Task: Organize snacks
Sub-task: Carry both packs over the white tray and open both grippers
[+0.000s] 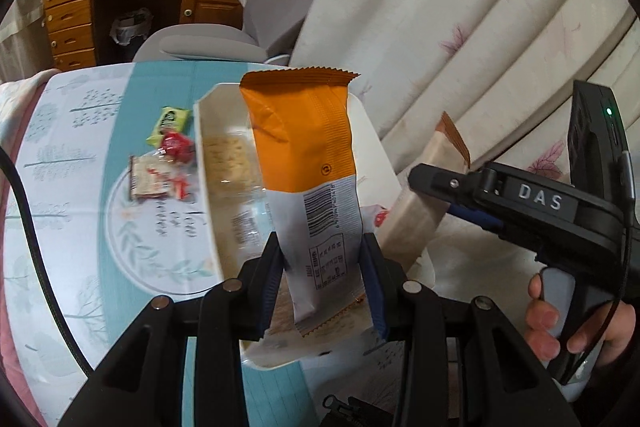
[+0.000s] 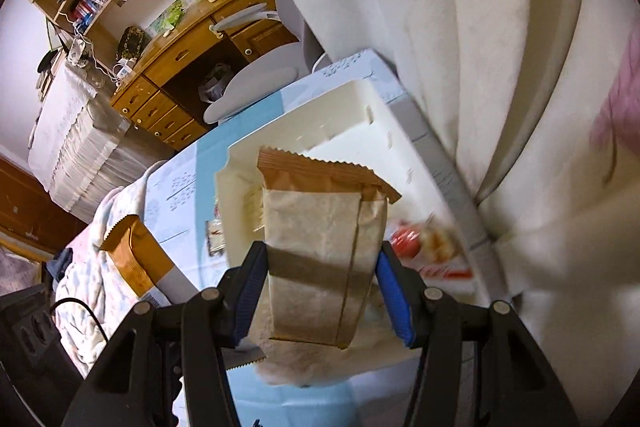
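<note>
The left gripper is squeezing an orange and white snack pack near its bottom end. The pack is standing up tall between the fingers, with its long side pointing away from them and its orange top far out in front. Right behind and under the pack, the white bin is sitting on the bench, with a clear cracker pack already lying inside.

The right gripper is squeezing a brown snack pack the same way, low down, with the crimped top pointing forward. The bin is lying just past that pack too.

So both packs are hanging over the bin, long ways up. The left one looks closer to the open part of the bin, so it probably should go in first. It likely needs tipping flat to lie beside the crackers.

To the left of the left fingers, a green pack, a red pack and a clear wrapped snack are waiting on the bench, outside the bin.
</note>
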A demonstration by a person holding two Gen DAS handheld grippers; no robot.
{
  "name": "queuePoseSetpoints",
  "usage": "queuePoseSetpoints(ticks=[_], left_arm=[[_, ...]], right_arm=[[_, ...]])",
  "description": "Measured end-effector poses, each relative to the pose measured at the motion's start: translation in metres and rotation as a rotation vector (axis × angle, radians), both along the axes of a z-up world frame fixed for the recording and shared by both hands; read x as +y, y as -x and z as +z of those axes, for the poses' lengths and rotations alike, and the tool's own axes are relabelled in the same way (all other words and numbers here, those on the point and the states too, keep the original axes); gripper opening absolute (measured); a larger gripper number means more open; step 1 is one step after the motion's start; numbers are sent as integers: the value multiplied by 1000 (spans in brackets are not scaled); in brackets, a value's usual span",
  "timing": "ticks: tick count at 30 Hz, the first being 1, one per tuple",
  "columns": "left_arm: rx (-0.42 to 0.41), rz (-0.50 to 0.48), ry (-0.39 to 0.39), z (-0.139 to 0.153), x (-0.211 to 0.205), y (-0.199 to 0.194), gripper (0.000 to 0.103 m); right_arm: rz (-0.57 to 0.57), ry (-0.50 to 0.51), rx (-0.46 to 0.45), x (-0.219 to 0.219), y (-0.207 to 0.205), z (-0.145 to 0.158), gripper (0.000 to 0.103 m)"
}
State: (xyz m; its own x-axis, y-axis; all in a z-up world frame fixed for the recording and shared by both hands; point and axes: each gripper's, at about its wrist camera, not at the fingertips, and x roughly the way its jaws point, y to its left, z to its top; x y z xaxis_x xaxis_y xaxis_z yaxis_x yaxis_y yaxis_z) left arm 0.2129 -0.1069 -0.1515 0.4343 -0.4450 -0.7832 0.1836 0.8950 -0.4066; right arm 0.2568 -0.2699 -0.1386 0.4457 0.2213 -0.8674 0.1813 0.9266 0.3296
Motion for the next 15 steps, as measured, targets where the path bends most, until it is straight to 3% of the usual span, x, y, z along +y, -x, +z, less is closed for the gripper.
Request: queuePoseSetpoints(ticks=[7, 8, 9, 11, 15], left_arm=[[8, -18, -12, -3, -25, -10, 38], [7, -18, -17, -2, -26, -9, 44], [6, -14, -17, -2, -25, -8, 59], [-4, 11, -11, -1, -21, -7, 72], [10, 55, -21, -1, -8, -5, 76]], right_arm=[[12, -10, 17, -23, -8, -4, 56], [16, -21, 13, -25, -9, -5, 56], [17, -28, 12, -25, -10, -5, 58], [19, -41, 9, -26, -11, -6, 65], [25, -57, 0, -24, -11, -4, 71]])
